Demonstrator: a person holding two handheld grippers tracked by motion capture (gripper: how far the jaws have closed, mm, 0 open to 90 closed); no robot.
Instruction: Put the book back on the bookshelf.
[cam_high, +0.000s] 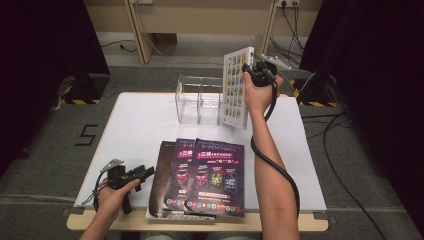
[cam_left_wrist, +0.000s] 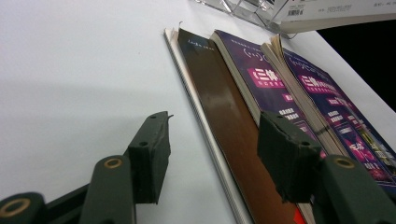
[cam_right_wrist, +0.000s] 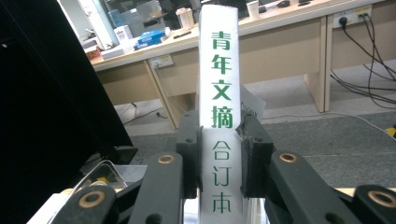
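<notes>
- Above the far right of the white tabletop (cam_high: 140, 125), the right gripper (cam_high: 251, 72) holds a thick white book (cam_high: 236, 87) upright, its fingers (cam_right_wrist: 189, 154) pinching the spine, just right of a clear acrylic organizer (cam_high: 199, 102).
- Near the left edge, the left gripper (cam_high: 145, 174) rests with fingers (cam_left_wrist: 149, 158) spread and bare.
- Beside it, overlapping purple magazines (cam_high: 215, 175) lie flat, a brown-covered one (cam_left_wrist: 224, 121) leftmost.

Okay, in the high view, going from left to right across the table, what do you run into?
Left gripper, jaws open, at the table's near left → brown book → two purple books fanned over it → clear plastic holder farther back → white book held upright in the right gripper.
</notes>
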